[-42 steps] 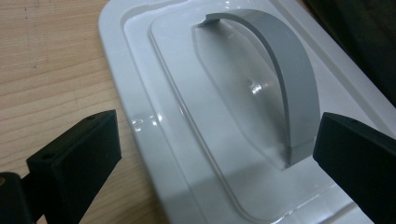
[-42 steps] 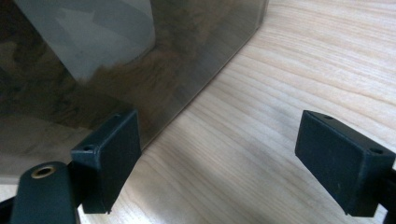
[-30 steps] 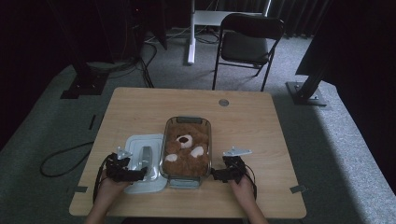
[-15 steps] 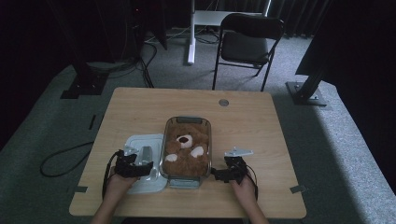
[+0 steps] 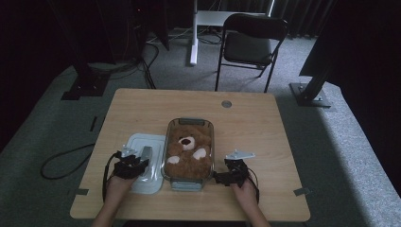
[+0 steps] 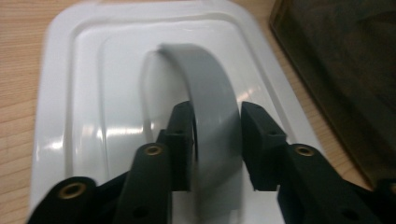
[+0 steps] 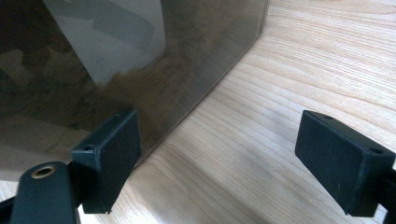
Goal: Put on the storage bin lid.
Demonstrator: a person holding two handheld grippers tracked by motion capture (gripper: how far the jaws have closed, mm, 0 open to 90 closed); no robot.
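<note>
The left gripper (image 6: 217, 140) has just closed its two jaws on the one grey handle (image 6: 210, 102) of the white lid (image 6: 84, 116), and the pads press on both sides of it. In the high view this lid (image 5: 144, 163) lies at the lower left of the table (image 5: 265, 123), just beside the one glass dish (image 5: 189, 124) with one teddy bear (image 5: 189, 149). The right gripper (image 7: 219, 158) stands wide open and holds nothing, at the dish corner in the lower middle.
</note>
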